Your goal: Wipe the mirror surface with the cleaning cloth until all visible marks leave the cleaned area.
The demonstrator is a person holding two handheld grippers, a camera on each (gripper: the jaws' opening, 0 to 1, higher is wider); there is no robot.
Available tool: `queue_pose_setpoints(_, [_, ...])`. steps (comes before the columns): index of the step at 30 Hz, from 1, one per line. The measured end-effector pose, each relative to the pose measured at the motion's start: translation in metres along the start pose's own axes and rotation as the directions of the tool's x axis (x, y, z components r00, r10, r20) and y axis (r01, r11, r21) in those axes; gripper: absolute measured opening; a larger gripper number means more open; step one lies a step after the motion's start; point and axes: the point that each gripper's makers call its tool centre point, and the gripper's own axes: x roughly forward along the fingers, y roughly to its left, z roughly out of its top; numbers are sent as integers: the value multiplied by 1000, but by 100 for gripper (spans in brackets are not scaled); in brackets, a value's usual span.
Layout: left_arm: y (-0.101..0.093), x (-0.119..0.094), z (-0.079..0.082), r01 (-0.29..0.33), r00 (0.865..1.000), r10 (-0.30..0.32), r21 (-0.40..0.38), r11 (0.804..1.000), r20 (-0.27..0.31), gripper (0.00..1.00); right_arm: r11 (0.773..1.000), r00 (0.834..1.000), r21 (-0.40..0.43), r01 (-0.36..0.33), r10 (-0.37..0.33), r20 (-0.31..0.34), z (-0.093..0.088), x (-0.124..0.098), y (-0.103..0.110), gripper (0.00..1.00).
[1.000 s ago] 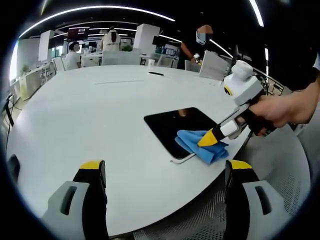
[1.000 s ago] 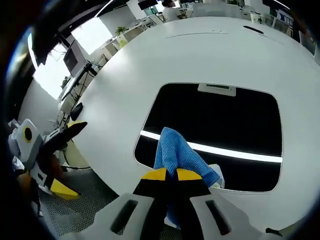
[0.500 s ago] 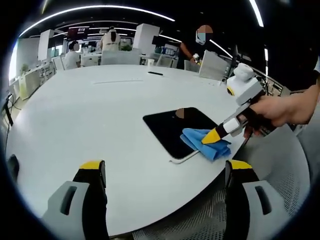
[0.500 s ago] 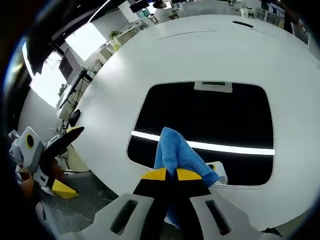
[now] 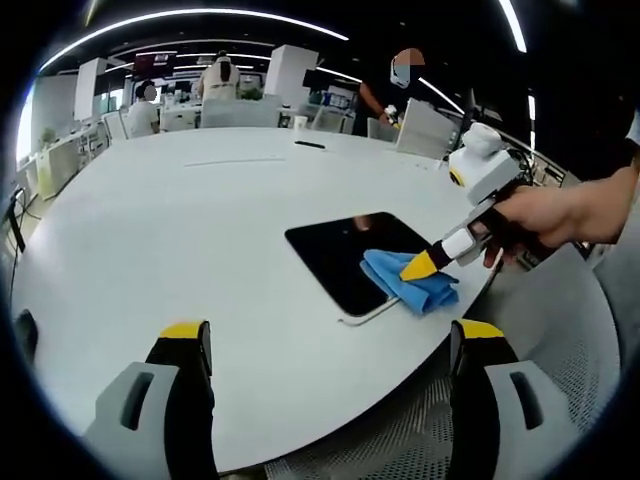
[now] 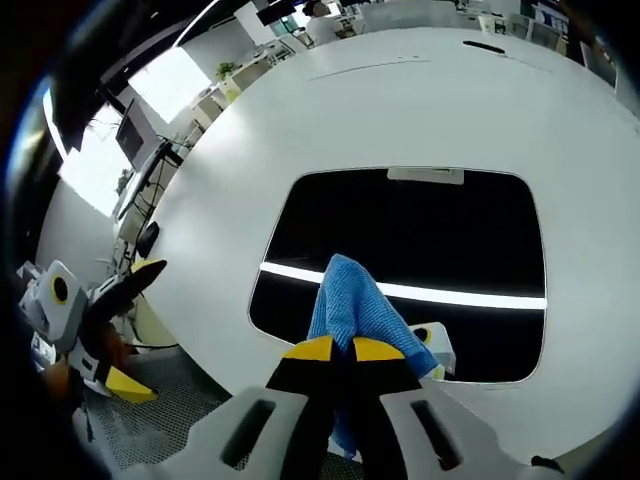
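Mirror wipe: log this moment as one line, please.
right gripper: shut on cloth | cloth: on mirror near edge | left gripper: open, held off table edge

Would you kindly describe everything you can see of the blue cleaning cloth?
The cleaning cloth is bright blue with a fine woven, microfibre-like texture. It is bunched into folds and pinched between the shut jaws of the right gripper. Its free end lies on the dark mirror, at the mirror edge closest to the table's edge.

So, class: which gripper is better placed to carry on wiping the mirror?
The right gripper: its fingers grip the blue cloth on the mirror. The left gripper hangs open, off the mirror.
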Motion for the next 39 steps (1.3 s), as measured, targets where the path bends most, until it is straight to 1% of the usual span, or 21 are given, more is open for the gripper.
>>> queue_pose_setpoints(5, [0, 0, 0, 1, 1000, -1, 0, 1000, 1, 99, 1000, 1000, -8, 9, -9, 5, 8, 4, 0, 0])
queue_pose_setpoints(9, [0, 1, 0, 6, 1000, -6, 6, 1000, -2, 99, 1000, 1000, -13, 17, -17, 17, 18, 9, -2, 0])
queue_pose_setpoints(11, [0, 1, 0, 7, 1000, -7, 9, 1000, -4, 99, 998, 999, -44, 34, -33, 25, 25, 11, -4, 0])
queue_pose_setpoints(13, [-1, 1, 0, 9, 1000, -9, 9, 1000, -5, 99, 997, 999, -57, 43, -41, 28, 30, 13, -6, 0])
queue_pose_setpoints(22, [-1, 2, 2, 14, 1000, -14, 2, 1000, 4, 99, 997, 998, -57, 53, -52, 22, 53, 21, -14, 0])
queue_pose_setpoints(27, [1, 1, 2, 8, 1000, -8, -5, 1000, 11, 99, 996, 998, -71, 61, -60, 23, 64, 25, -16, 0])
queue_pose_setpoints(39, [3, 3, 0, 10, 1000, -10, 12, 1000, 2, 99, 991, 996, -105, 79, -76, 38, 93, 38, -24, 0])
